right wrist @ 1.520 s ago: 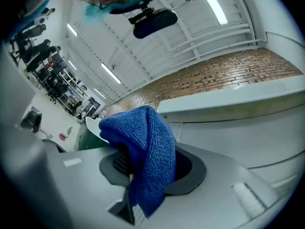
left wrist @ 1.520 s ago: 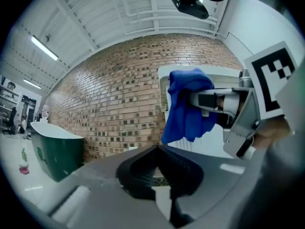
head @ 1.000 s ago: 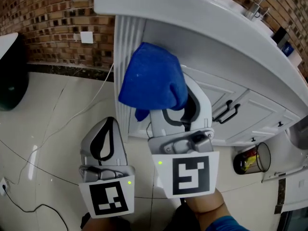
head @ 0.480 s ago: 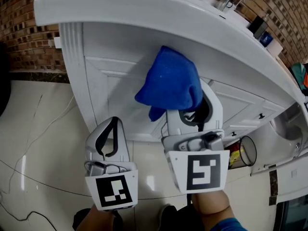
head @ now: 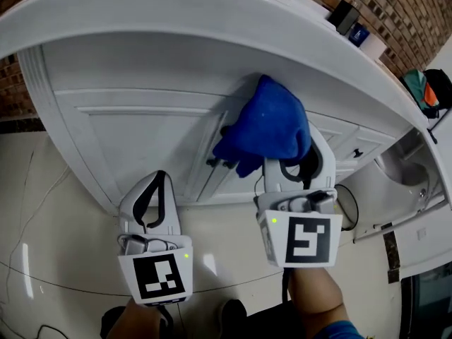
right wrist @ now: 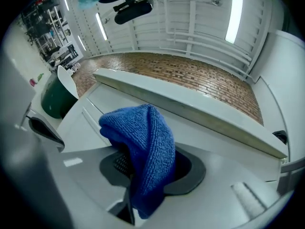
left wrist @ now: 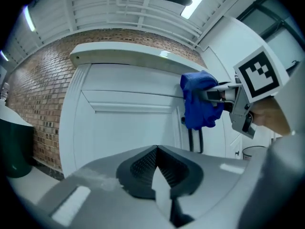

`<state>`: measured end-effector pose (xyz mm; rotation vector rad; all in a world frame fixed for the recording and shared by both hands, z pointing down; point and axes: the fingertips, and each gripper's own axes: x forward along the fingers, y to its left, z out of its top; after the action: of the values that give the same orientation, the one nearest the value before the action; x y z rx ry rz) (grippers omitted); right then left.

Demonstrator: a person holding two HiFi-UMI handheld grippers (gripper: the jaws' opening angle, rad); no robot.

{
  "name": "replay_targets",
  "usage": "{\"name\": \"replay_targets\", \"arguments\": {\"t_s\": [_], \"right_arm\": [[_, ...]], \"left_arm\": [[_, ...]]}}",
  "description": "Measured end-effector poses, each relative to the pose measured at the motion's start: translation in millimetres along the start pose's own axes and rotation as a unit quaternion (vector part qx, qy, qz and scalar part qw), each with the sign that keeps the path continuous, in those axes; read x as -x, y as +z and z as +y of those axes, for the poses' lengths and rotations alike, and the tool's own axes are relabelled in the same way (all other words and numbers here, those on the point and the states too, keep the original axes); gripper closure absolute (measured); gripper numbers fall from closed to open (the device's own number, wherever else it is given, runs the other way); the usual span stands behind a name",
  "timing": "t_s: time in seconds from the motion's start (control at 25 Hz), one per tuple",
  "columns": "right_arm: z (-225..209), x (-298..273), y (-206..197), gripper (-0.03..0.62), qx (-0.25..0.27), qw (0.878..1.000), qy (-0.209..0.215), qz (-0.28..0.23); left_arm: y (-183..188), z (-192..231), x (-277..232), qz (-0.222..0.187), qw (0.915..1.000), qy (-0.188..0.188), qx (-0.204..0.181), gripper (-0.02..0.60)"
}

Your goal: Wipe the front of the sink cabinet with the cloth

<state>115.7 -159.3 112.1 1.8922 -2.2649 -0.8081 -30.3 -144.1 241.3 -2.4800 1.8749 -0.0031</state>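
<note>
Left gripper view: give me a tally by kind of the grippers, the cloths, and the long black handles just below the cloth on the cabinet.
Grippers: 2, the left gripper and the right gripper
Cloths: 1, the blue cloth
Handles: 2, the black bar handles side by side below the cloth
Total: 5

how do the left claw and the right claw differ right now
The right claw is shut on the blue cloth; the left claw is shut on nothing. The right claw is up at the cabinet front, beside the black handles; the left claw sits lower and back from the cabinet front. Both have their jaws together and both point toward the cabinet.
</note>
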Motion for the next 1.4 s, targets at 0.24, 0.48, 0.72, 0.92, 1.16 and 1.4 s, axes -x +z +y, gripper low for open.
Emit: {"name": "replay_targets", "arguments": {"t_s": [0.24, 0.48, 0.72, 0.92, 1.16, 1.4], "right_arm": [[-77, 20, -40, 0.457, 0.023, 0.996, -0.074, 0.037], [-158, 44, -76, 0.459, 0.029, 0.986, -0.146, 0.069], [-224, 62, -115, 0.462, -0.005, 0.970, -0.217, 0.108], [-239, 66, -132, 0.465, -0.006, 0.964, -0.235, 0.123], [-235, 68, -126, 0.459, 0.000, 0.961, -0.247, 0.122], [-175, 69, -49, 0.456, 0.003, 0.974, -0.223, 0.046]], "left_arm": [[-4, -25, -10, 0.001, 0.9999, -0.010, 0.008, 0.575], [-10, -47, -16, 0.006, 0.9997, -0.024, 0.003, 0.575], [-19, -56, -19, 0.020, 0.9994, -0.027, 0.004, 0.575], [-20, -50, -18, 0.026, 0.9994, -0.023, 0.002, 0.575], [-16, -44, -13, 0.021, 0.9995, -0.023, -0.005, 0.575], [1, -6, 5, 0.006, 1.0000, -0.001, 0.000, 0.575]]}}
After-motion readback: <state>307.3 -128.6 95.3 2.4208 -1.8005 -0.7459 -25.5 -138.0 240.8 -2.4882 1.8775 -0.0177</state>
